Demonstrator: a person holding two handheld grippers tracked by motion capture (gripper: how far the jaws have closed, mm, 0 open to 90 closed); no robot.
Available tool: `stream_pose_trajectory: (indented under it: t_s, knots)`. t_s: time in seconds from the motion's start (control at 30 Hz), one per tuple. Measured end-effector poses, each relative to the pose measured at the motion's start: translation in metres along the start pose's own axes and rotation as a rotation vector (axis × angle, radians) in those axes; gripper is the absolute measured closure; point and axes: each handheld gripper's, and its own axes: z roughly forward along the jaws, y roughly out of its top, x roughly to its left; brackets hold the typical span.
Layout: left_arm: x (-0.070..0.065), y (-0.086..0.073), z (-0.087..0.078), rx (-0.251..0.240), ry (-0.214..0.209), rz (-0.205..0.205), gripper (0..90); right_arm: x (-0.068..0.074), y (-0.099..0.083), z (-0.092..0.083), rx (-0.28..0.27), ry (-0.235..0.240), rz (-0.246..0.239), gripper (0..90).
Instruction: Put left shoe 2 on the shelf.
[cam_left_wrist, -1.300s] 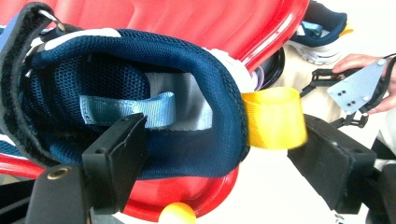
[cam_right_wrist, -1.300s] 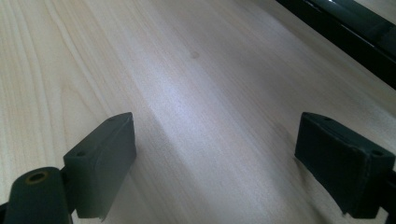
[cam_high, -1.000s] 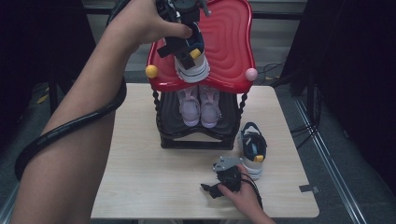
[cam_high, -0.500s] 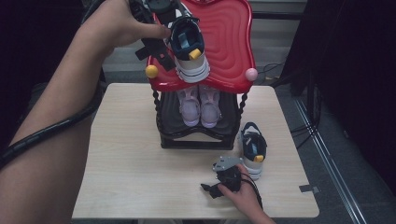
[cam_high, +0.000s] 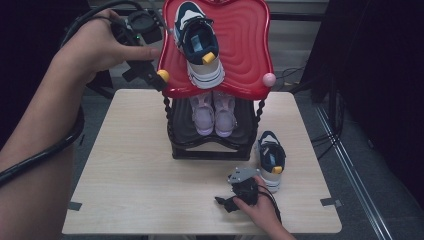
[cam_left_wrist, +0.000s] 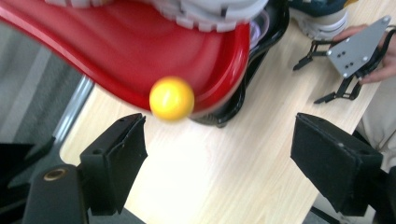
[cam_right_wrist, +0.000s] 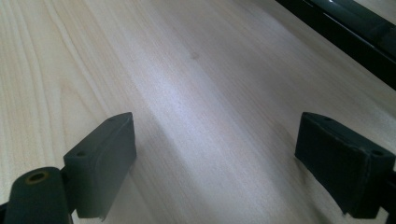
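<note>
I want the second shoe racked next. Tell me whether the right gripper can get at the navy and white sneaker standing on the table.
Probably yes. The right gripper rests on the light wooden table, its jaws open, just left of the navy and white sneaker. Nothing lies between them, though the jaws point away from it and must turn.

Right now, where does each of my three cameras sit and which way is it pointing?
High view: above the person's side, looking forward and down on the wooden table, red-topped shoe rack and both forearms; left gripper raised by the rack, right gripper low near the navy sneaker.
Left gripper view: looks along its open jaws, down past the rack's yellow knob to the table.
Right gripper view: low over bare tabletop, jaws open.
Shared: the high and left gripper views both catch the right gripper and the yellow knob.
</note>
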Motion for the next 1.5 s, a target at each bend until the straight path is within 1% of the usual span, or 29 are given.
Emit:
stream_pose_trajectory:
  t_s: [0.13, 0.2, 0.23, 0.27, 0.3, 0.33, 0.4, 0.43, 0.5, 0.53, 0.6, 0.7, 0.77, 0.8, 0.87, 0.93, 1.03, 1.07, 1.17, 1.2, 1.23, 1.27, 1.37, 1.4, 1.43, 1.5]
  knots:
    - [0.002, -0.018, 0.008, 0.010, -0.013, -0.018, 17.5, 0.000, 0.000, 0.000, 0.000, 0.000, -0.001, 11.8]
    - [0.002, -0.027, 0.014, 0.002, -0.013, -0.038, 17.5, 0.000, 0.000, 0.000, -0.002, 0.001, -0.001, 11.7]
    - [0.002, -0.032, 0.017, -0.001, -0.015, -0.040, 17.6, 0.000, 0.000, 0.000, -0.001, 0.000, -0.003, 11.7]
    - [0.001, -0.036, 0.021, -0.002, -0.015, -0.045, 17.6, 0.000, 0.000, 0.000, -0.001, -0.001, -0.003, 11.6]
    - [0.001, -0.041, 0.025, 0.010, -0.023, -0.040, 17.6, -0.001, 0.000, 0.000, -0.001, -0.004, -0.004, 11.5]
    - [0.000, -0.044, 0.028, 0.010, -0.020, -0.051, 17.6, -0.001, 0.001, 0.001, 0.000, -0.004, -0.008, 11.4]
    - [-0.001, -0.052, 0.036, 0.018, -0.024, -0.056, 17.6, -0.001, 0.001, 0.001, 0.002, -0.001, -0.010, 11.4]
    - [0.000, -0.057, 0.040, 0.012, -0.028, -0.058, 17.6, -0.001, 0.001, 0.001, 0.003, -0.001, -0.008, 11.3]
    - [-0.001, -0.066, 0.051, 0.005, -0.029, -0.084, 17.6, -0.001, 0.001, 0.001, 0.004, 0.000, -0.007, 11.2]
    - [-0.002, -0.071, 0.056, -0.001, -0.024, -0.089, 17.6, -0.001, 0.001, 0.001, 0.004, 0.001, -0.008, 11.2]
    - [-0.004, -0.082, 0.071, -0.008, -0.033, -0.111, 17.6, -0.001, 0.001, 0.001, 0.004, 0.001, -0.010, 11.2]
    - [-0.008, -0.098, 0.094, 0.013, -0.048, -0.127, 17.8, -0.002, 0.001, 0.001, 0.003, 0.002, -0.011, 11.2]
    - [-0.010, -0.107, 0.110, 0.012, -0.062, -0.143, 18.0, -0.002, 0.001, 0.001, 0.002, 0.003, -0.008, 11.2]
    - [-0.012, -0.112, 0.118, 0.003, -0.065, -0.152, 17.9, -0.002, 0.001, 0.001, 0.002, 0.003, -0.009, 11.1]
    - [-0.015, -0.120, 0.133, 0.021, -0.076, -0.151, 17.9, -0.002, 0.002, 0.001, 0.003, 0.008, -0.009, 11.0]
    - [-0.018, -0.126, 0.146, 0.022, -0.072, -0.156, 17.9, -0.002, 0.002, 0.001, 0.004, 0.011, -0.010, 10.7]
    - [-0.025, -0.134, 0.165, 0.017, -0.082, -0.164, 18.1, -0.002, 0.002, 0.002, 0.004, 0.013, -0.009, 10.6]
    - [-0.027, -0.136, 0.171, 0.012, -0.077, -0.155, 18.0, -0.002, 0.002, 0.002, 0.003, 0.013, -0.009, 10.6]
    - [-0.034, -0.144, 0.188, 0.010, -0.077, -0.171, 18.1, -0.002, 0.002, 0.002, 0.002, 0.011, -0.008, 10.7]
    - [-0.037, -0.146, 0.193, 0.011, -0.079, -0.171, 18.2, -0.002, 0.002, 0.002, 0.001, 0.010, -0.009, 10.9]
    - [-0.040, -0.150, 0.201, 0.000, -0.091, -0.180, 18.2, -0.002, 0.002, 0.002, 0.000, 0.009, -0.009, 11.3]
    - [-0.042, -0.151, 0.205, 0.006, -0.096, -0.177, 18.2, -0.002, 0.002, 0.001, 0.000, 0.007, -0.009, 11.8]
    - [-0.050, -0.159, 0.221, -0.004, -0.090, -0.190, 18.6, -0.003, 0.002, 0.000, 0.007, 0.009, -0.003, 13.2]
    - [-0.052, -0.161, 0.226, -0.004, -0.086, -0.183, 18.6, -0.003, 0.002, 0.000, 0.011, 0.008, -0.007, 13.4]
    - [-0.055, -0.164, 0.233, -0.015, -0.088, -0.197, 18.6, -0.003, 0.002, 0.000, 0.014, 0.007, -0.006, 13.5]
    - [-0.060, -0.169, 0.245, -0.017, -0.093, -0.210, 18.6, -0.004, 0.003, -0.001, 0.021, 0.007, -0.001, 13.7]
